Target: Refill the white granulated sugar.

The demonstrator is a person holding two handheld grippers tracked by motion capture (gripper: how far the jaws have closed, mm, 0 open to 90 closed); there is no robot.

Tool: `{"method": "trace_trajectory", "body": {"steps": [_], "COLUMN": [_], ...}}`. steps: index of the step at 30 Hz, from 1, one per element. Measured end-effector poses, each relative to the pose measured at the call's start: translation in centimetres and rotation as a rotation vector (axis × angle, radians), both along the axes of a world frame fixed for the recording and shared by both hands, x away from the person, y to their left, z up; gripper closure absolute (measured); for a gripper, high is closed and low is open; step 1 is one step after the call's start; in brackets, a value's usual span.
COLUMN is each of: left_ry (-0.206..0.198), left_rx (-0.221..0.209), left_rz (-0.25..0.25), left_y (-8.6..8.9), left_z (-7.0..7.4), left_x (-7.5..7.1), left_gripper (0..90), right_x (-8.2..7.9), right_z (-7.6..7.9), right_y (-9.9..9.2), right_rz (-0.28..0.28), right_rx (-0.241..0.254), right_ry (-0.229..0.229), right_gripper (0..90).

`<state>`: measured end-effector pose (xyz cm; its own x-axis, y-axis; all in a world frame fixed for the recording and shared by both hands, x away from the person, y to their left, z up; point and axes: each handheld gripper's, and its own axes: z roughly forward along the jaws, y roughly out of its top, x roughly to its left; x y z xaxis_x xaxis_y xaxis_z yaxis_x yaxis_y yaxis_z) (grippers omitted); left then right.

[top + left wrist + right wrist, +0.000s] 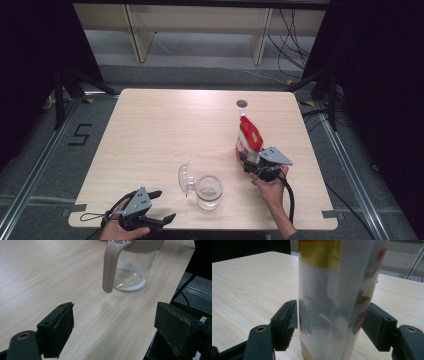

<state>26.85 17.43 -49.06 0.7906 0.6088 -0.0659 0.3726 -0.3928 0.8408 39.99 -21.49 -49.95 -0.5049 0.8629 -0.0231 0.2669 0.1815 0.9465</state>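
Right claw (332,322) brackets the standing pouch (248,140) near the surface's right edge, jaws wide and barely touching the soft film; it may buckle or topple. Left claw (113,327) waits open and empty at the front edge, near the glass jar (208,191).

1. A light wooden table (150,145) is seen, with a small dark round disc (241,103) set near its far edge.
2. A black "5" marking (80,135) is laid on the grey floor left of it.
3. Pale shelving legs (137,35) and loose cables (292,35) are seen beyond.
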Motion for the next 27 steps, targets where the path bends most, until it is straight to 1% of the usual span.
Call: {"method": "trace_trajectory", "body": {"steps": [1,2,4,6,7,9,10,11,13,14,15,16,17,18,20,21,22,23,25,26,27], "left_ry": [0.0,0.005,0.004,0.003,0.0,0.003,0.002,0.001,-0.003,-0.002,-0.001,-0.003,0.001,0.002,0.001,0.003,0.001,0.003,0.004,0.002,0.003], "left_rx": [-0.005,-0.006,-0.007,-0.005,0.0,-0.01,-0.006,-0.004,-0.001,-0.002,-0.002,-0.003,-0.005,-0.008,-0.006,-0.003,0.001,-0.004,0.003,-0.001,-0.002], "left_rz": [-0.002,-0.005,-0.004,0.0,0.002,-0.002,0.002,0.001,-0.002,0.0,0.001,-0.004,-0.009,-0.005,-0.007,0.001,0.0,0.003,-0.006,-0.003,-0.003], "left_y": [-0.02,0.0,0.01,0.02,0.03,-0.01,0.0,0.01,0.03,0.02,0.02,0.04,0.06,0.04,0.06,0.04,0.06,0.02,0.15,0.14,0.16], "left_z": [-0.04,-0.04,-0.05,-0.03,0.0,-0.06,-0.02,-0.01,0.01,0.0,0.01,0.0,0.01,-0.01,-0.01,-0.01,-0.01,-0.02,-0.01,0.0,0.0], "left_x": [0.03,0.04,0.05,0.03,0.0,0.03,-0.02,-0.02,0.01,0.0,-0.01,0.02,0.05,0.02,0.04,-0.02,0.0,-0.02,0.08,0.07,0.08], "left_gripper": [15.6,15.6,15.6,15.6,15.6,15.6,15.7,15.7,15.7,15.6,15.6,15.6,15.6,15.6,15.6,15.7,15.6,15.7,15.7,15.6,15.6], "right_x": [0.02,0.07,0.2,0.26,0.28,0.38,0.4,0.41,0.32,0.3,0.24,0.2,0.12,0.11,0.07,-0.05,0.04,0.18,-0.07,-0.07,-0.19], "right_z": [-0.02,-0.04,-0.09,-0.1,-0.16,-0.18,-0.17,-0.18,-0.08,-0.08,-0.03,0.06,0.1,0.11,0.17,0.18,0.18,0.18,0.3,0.32,0.29], "right_y": [0.02,0.0,0.07,0.08,0.11,0.04,0.01,-0.01,-0.05,0.05,0.17,0.22,0.3,0.34,0.26,0.35,0.27,0.19,0.17,0.1,0.16], "right_rz": [-0.002,0.001,0.012,0.011,0.006,0.01,0.012,0.015,0.003,-0.001,-0.008,-0.006,-0.006,-0.004,-0.009,-0.014,-0.013,0.002,-0.006,-0.002,-0.004], "right_rx": [0.008,0.003,0.008,-0.003,0.014,0.007,0.006,0.016,0.003,0.004,-0.004,-0.013,-0.011,-0.021,-0.025,-0.017,-0.03,-0.034,-0.04,-0.05,-0.04], "right_ry": [0.006,0.001,0.003,0.01,0.007,0.006,0.007,0.007,0.009,-0.003,-0.004,0.003,0.005,-0.003,-0.004,0.007,-0.015,-0.028,-0.018,-0.019,-0.016], "right_gripper": [33.8,33.9,34.6,35.0,35.6,37.3,38.8,40.3,41.3,41.9,42.6,43.1,43.5,43.8,44.3,44.6,44.8,44.9,45.2,45.3,45.4]}}
